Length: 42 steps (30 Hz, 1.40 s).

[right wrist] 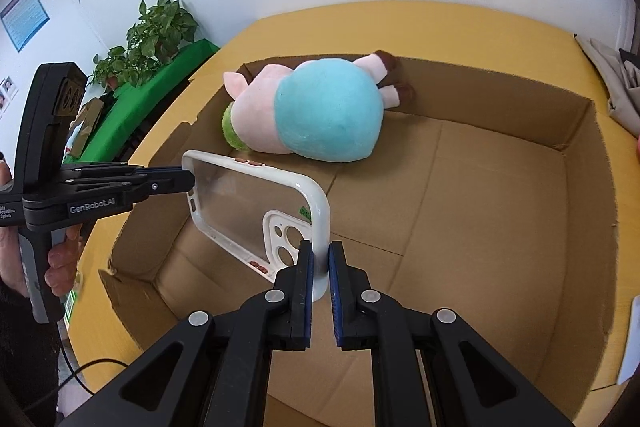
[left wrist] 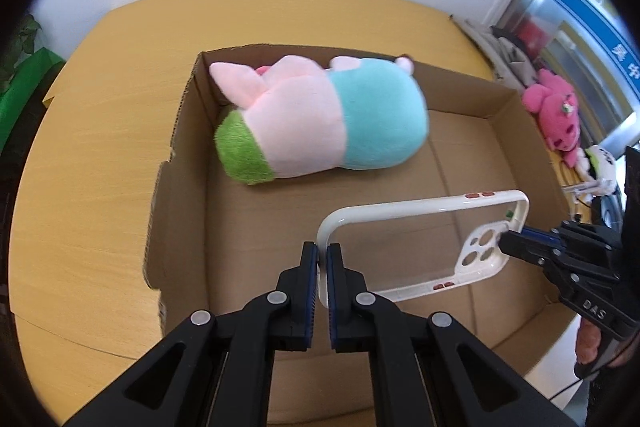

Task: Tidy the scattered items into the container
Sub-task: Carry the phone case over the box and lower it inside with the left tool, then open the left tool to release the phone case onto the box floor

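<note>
- Left gripper (left wrist: 322, 261): clenched on the rim at the plain short end of the phone case (left wrist: 416, 247), which is held up above the floor of the cardboard box (left wrist: 176, 163).
- Right gripper (right wrist: 319, 263): clamped on the rim at the opposite short end, beside the camera cut-out; the case is thus held at both ends.
- Long axis of the case: runs from one gripper to the other, roughly along the box's near wall; its clear back panel stands tilted rather than flat.
- Neither hand is nearer: each already holds an end, so the coming move is judged to be a joint lowering and release.
- Plush toy (left wrist: 320, 119): lies on its side against the far wall, toward the far left corner, well apart from the case.
- Open room: bare box floor lies directly beneath the case and toward the right wall; the near wall is the closest edge to clear.
- Outside the box: a pink plush (left wrist: 556, 115) rests on the yellow table (left wrist: 80, 187) past the right wall.
</note>
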Each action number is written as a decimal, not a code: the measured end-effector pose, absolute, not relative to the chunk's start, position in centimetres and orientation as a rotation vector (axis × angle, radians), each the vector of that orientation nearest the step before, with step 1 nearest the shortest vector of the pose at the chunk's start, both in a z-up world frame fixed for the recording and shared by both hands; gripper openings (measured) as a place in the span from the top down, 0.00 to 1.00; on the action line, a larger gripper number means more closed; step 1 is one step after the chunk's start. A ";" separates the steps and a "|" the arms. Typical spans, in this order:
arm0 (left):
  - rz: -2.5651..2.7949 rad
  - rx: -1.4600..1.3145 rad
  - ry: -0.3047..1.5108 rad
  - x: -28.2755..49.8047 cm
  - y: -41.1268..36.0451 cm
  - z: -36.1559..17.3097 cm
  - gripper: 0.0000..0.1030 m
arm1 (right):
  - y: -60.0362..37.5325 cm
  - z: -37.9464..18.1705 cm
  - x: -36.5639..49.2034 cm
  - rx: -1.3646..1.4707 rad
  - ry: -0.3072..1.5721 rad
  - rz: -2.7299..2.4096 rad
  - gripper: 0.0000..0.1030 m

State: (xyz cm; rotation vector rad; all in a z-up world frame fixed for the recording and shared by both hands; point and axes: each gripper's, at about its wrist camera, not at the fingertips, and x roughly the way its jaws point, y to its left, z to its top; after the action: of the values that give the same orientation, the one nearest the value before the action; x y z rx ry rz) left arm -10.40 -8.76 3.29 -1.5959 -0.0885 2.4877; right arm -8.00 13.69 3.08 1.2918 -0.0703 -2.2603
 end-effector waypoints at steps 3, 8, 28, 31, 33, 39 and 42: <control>2.487 -1.686 -0.055 -11.7 -9.2 2.1 0.96 | 12.6 2.2 -8.9 1.335 -0.080 -2.249 0.92; 2.474 -1.828 0.029 -13.5 -9.6 -0.1 0.97 | 11.1 0.2 -10.6 1.433 -0.131 -2.208 0.91; 2.521 -1.839 0.012 -12.7 -10.9 -1.0 0.94 | 10.8 -3.4 -13.0 1.578 -0.167 -2.145 0.55; 2.596 -1.714 0.007 -10.3 -11.0 1.8 0.83 | 11.6 -1.8 -12.5 1.526 -0.157 -2.223 0.15; 2.655 -1.597 -0.004 -7.9 -11.0 4.1 0.66 | 12.4 -0.5 -11.7 1.475 -0.150 -2.244 0.14; 2.815 -1.220 0.053 -0.5 -9.1 9.7 0.27 | 13.7 5.2 -3.9 1.167 0.021 -2.441 0.00; 2.847 -1.068 0.055 2.1 -6.7 11.1 0.24 | 14.3 6.7 0.0 1.067 0.074 -2.514 0.00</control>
State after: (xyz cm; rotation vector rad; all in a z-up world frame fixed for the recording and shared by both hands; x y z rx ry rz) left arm 2.11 -6.70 11.06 -1.0678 0.0555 2.8469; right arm 0.00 14.26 6.68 1.0668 0.0744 -2.5137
